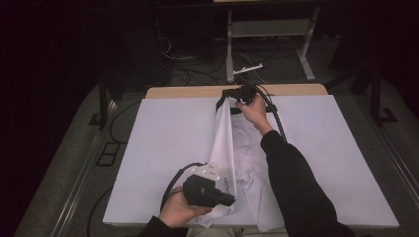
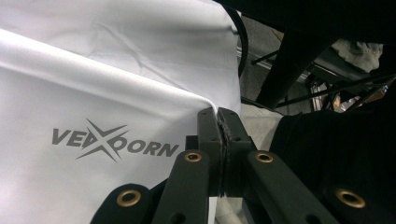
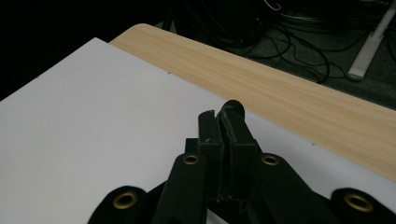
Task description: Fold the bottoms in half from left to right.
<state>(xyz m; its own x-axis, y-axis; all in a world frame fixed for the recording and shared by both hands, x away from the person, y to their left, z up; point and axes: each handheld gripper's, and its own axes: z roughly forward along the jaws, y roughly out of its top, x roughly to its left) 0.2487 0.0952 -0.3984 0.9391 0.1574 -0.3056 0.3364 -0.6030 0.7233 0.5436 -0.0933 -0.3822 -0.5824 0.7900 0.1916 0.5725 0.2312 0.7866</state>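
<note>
A white cloth (image 1: 225,143) runs in a raised fold from the table's far edge to its near edge, with more of it crumpled (image 1: 249,168) to the right. My left gripper (image 1: 231,200) is at the near end, shut on the cloth's edge. In the left gripper view the jaws (image 2: 218,114) pinch the cloth (image 2: 93,84) beside a grey printed logo (image 2: 114,143). My right gripper (image 1: 226,97) is at the far end, where the cloth rises to its tips. Its jaws (image 3: 219,112) are pressed together, and a sliver of white shows below them.
A white sheet (image 1: 163,143) covers the table, and a strip of bare wood (image 1: 188,92) runs along the far edge. Cables and a grey metal stand (image 1: 232,59) lie on the floor beyond. A dark sleeve (image 1: 291,182) crosses the right half of the cloth.
</note>
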